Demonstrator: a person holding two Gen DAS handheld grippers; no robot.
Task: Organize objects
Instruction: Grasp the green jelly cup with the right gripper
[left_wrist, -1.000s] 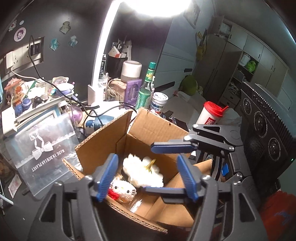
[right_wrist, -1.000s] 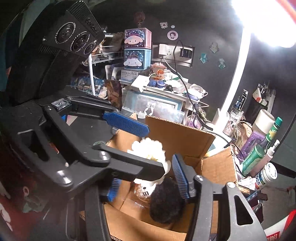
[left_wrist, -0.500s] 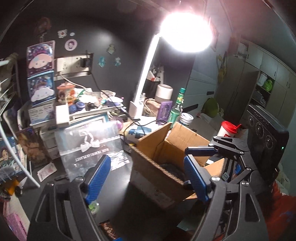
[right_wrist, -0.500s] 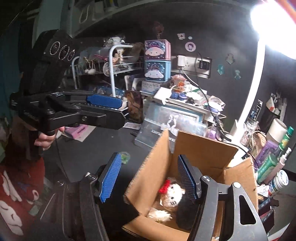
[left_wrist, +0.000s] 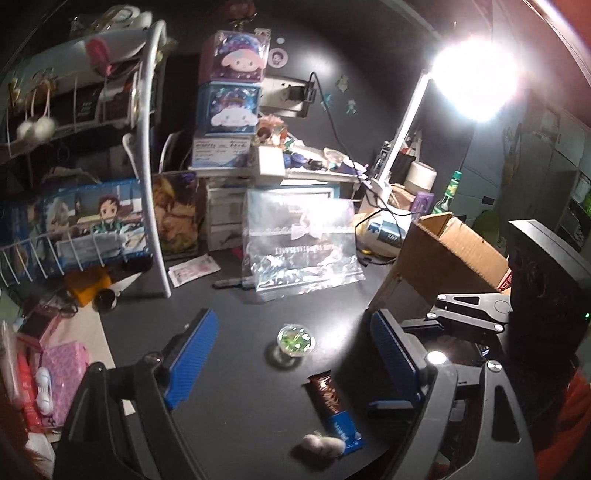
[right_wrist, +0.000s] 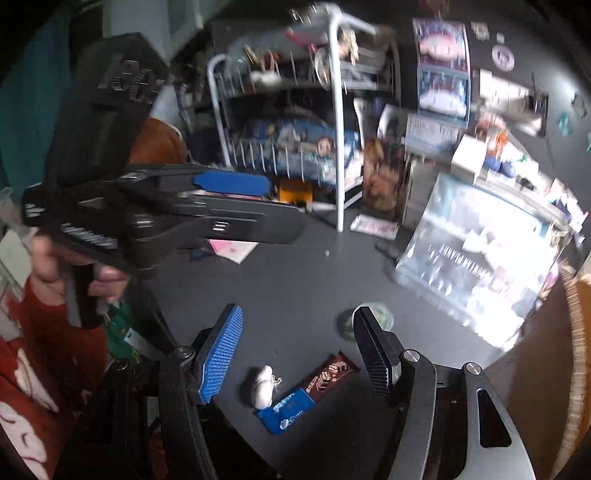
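Left wrist: my grippers (left_wrist: 291, 363) (right_wrist: 295, 354) gape empty; marble (left_wrist: 295, 336), snack bar (left_wrist: 334, 410) and plush (left_wrist: 324, 445) await beside the box (left_wrist: 443, 254).

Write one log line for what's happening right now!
left hand-held gripper: open, empty | right hand-held gripper: open, empty | brown-and-blue snack bar: on table | brown cardboard box: open

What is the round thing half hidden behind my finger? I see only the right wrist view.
Observer: The left wrist view shows it whole: a small clear round case with green inside, flat on the desk, apart from the snack bar.
Operator: Where is the left gripper?
Observer: The left gripper is open and points at the case, which shows between its fingers.
Operator: And the box?
Observer: The cardboard box stands right of the case, one flap up; its inside does not show.
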